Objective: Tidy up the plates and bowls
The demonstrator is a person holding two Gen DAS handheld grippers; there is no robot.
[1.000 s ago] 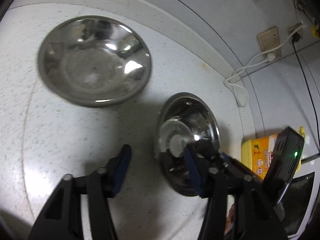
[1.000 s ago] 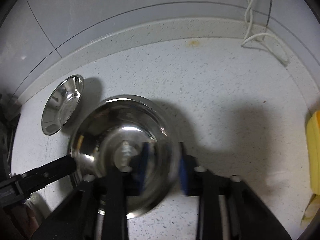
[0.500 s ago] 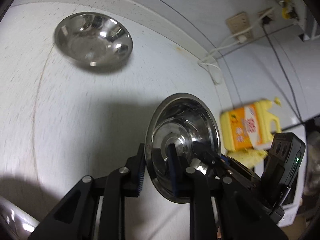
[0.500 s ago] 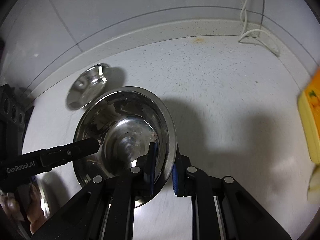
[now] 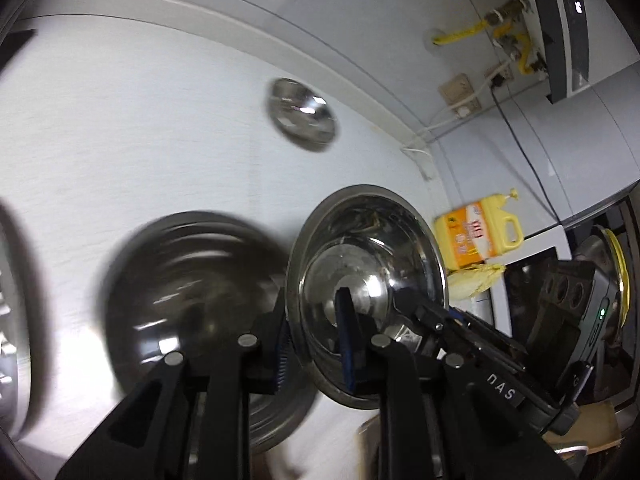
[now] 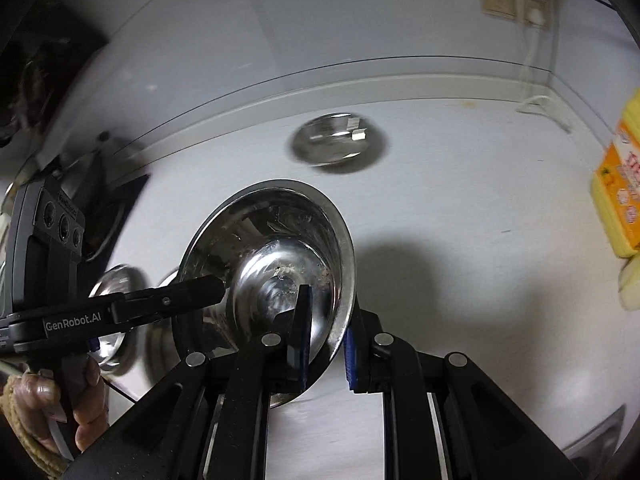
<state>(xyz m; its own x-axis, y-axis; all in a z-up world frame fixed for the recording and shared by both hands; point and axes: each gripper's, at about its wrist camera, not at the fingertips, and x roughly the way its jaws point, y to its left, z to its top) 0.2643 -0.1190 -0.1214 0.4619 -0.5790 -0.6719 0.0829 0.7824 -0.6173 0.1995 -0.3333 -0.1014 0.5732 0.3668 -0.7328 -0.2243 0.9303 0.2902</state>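
Observation:
A steel bowl [image 5: 372, 248] hangs tilted above the white counter, gripped on two sides. My left gripper [image 5: 314, 340] is shut on its near rim, one blue pad inside and one outside. From the right, my right gripper [image 5: 412, 304] reaches into the same bowl. In the right wrist view the bowl [image 6: 276, 236] sits between the pads of my right gripper [image 6: 326, 344], which is shut on its rim, while my left gripper [image 6: 204, 294] holds the left edge. A small shallow steel bowl [image 5: 302, 114] [image 6: 338, 144] lies on the counter near the wall.
A larger steel bowl [image 5: 192, 292], blurred, lies below and left of the held one, and more steel dishes [image 6: 116, 280] show behind the left gripper. An orange-and-yellow detergent bottle [image 5: 476, 236] [image 6: 618, 196] and a yellow sponge [image 5: 476, 280] stand at the right by the wall. A person's hand [image 6: 48, 404] grips the left handle.
My left gripper closed on the bowl's rim. Both grippers then lifted the bowl and carried it back from the wall; the small bowl now looks farther away and another bowl has come into view.

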